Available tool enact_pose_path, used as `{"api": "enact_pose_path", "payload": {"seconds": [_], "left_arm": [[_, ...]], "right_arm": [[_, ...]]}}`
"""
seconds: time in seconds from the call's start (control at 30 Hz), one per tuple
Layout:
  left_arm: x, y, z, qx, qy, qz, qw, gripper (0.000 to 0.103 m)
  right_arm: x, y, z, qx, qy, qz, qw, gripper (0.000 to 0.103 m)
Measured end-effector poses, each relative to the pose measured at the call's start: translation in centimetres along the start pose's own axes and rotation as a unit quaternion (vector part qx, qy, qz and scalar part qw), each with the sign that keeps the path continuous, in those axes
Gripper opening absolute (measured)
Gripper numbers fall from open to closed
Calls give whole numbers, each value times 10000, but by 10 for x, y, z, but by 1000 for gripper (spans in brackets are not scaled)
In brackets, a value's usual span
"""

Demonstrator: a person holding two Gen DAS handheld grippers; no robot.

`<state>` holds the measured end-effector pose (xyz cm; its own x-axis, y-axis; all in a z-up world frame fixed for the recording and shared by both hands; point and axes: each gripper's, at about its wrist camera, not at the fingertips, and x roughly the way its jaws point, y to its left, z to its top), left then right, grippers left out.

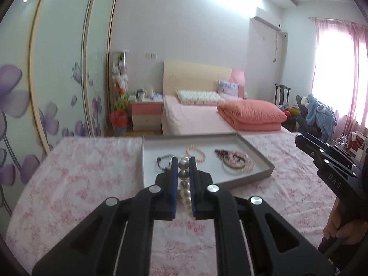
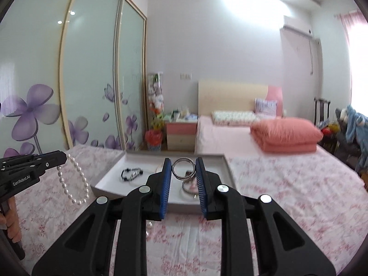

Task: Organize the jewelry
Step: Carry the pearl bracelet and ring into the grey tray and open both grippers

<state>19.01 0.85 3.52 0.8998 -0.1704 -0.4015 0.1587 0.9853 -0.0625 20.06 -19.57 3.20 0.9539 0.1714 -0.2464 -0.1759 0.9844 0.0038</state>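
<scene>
Jewelry held in both grippers above a floral-sheeted bed.

Left gripper (image 1: 184,161) is clamped on a pearl bracelet (image 1: 184,184), the beads lined up between its blue pads; seen from the right wrist, the loop hangs free below the fingers over the bed (image 2: 287,184). Right gripper (image 2: 183,163) pinches a silver bangle (image 2: 183,169) upright between its fingertips, just above the near part of the grey tray (image 1: 260,154). Inside that tray lie a dark beaded bracelet (image 1: 163,161) on the left, a pink bead bracelet (image 1: 196,153) in the middle, and a pile of pink and silver bangles (image 1: 234,161) on the right.
</scene>
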Motion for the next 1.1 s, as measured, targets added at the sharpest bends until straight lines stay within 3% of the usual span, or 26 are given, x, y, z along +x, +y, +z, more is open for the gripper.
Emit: {"api": "enact_pose_path", "payload": {"seconds": [0.27, 0.43, 0.83, 1.1], "left_arm": [[-12, -24, 19, 198, -520, 207, 9982, 10], [-9, -33, 28, 236, -684, 308, 9969, 10], [17, -32, 39, 134, -748, 496, 9959, 10], [53, -28, 43, -8, -634, 441, 9970, 10]], "right_arm": [[-5, 6, 12, -164, -580, -205, 9980, 23], [0, 5, 18, -145, -717, -242, 9970, 23], [19, 2, 21, -112, -730, -351, 9967, 23], [57, 2, 28, -90, -633, -400, 9972, 23]]}}
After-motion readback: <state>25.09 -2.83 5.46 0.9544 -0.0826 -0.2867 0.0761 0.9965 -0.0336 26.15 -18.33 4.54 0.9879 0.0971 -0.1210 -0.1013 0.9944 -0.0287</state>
